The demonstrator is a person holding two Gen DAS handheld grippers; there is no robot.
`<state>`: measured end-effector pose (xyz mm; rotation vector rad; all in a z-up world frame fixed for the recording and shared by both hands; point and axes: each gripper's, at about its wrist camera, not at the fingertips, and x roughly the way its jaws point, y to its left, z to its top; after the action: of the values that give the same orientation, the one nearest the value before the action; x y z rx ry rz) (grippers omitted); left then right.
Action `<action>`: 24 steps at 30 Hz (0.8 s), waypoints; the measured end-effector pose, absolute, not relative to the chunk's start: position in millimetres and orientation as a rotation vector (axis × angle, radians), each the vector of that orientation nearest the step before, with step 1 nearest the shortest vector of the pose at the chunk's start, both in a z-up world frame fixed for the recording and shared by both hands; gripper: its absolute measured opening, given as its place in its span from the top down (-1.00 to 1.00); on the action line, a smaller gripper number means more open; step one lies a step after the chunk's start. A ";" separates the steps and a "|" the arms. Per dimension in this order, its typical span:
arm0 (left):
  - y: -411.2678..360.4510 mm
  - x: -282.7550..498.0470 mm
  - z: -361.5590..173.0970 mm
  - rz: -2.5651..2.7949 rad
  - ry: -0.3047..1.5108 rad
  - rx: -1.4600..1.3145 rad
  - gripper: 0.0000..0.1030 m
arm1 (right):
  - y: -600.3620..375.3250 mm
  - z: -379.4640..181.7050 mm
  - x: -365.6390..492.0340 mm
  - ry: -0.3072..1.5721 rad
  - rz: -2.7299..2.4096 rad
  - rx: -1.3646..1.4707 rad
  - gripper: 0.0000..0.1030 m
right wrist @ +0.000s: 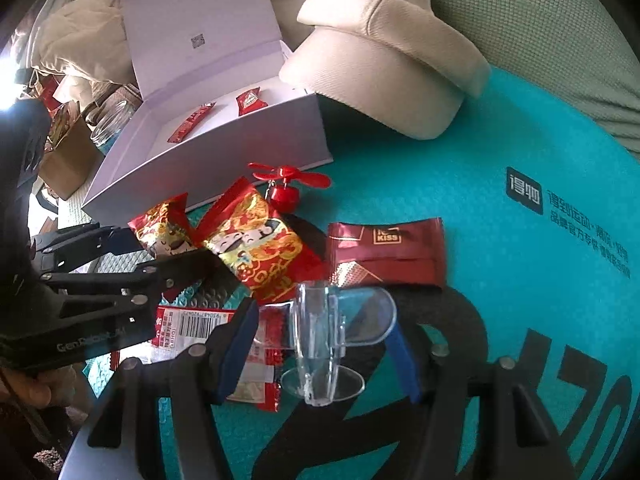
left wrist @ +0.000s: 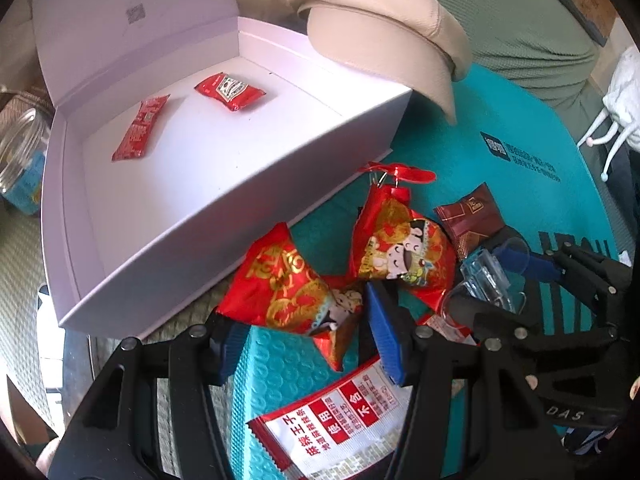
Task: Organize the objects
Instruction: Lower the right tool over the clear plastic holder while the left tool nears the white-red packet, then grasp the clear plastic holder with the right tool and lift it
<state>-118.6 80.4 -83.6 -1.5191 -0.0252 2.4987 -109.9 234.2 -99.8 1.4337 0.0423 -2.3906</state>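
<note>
Left gripper [left wrist: 308, 340] jaws part-open over red-gold foil snack packet [left wrist: 280, 284], not gripping. Right gripper [right wrist: 324, 348] apparently pinching clear plastic clip [right wrist: 324, 340]. Risk: slick clip slips.

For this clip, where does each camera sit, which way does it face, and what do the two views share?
Left wrist: on the left gripper, angled down over a red snack packet beside the open white box; shows its own fingers, the right gripper at right, and fingertips at the right edge.
Right wrist: on the right gripper, angled down at a clear plastic piece between its pads; shows the left gripper and a hand at left.
Shared: box, red packets, dark red wrapper, beige cap, teal mailer.
</note>
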 end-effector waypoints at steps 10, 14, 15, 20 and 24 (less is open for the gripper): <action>70.3 -108.7 -79.4 2.502 -0.093 -1.472 0.22 | 236.3 -99.0 -100.9 0.049 -2.404 1.409 0.19; 74.8 -96.1 -78.6 2.476 -0.115 -1.459 0.23 | 245.5 -96.2 -96.7 0.014 -2.409 1.411 0.25; 76.8 -94.3 -79.0 2.468 -0.116 -1.459 0.23 | 247.1 -95.5 -95.0 0.020 -2.413 1.411 0.25; 91.2 -76.4 -80.5 2.418 -0.097 -1.469 0.23 | 256.5 -93.6 -85.0 0.027 -2.421 1.417 0.26; 93.0 -66.0 -81.4 2.405 -0.114 -1.468 0.22 | 263.1 -92.9 -76.1 0.024 -2.423 1.421 0.26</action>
<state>-66.0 93.0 -81.4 -1.4678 -0.1142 2.4048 -76.1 263.1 -92.9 1.4213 0.0236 -2.4233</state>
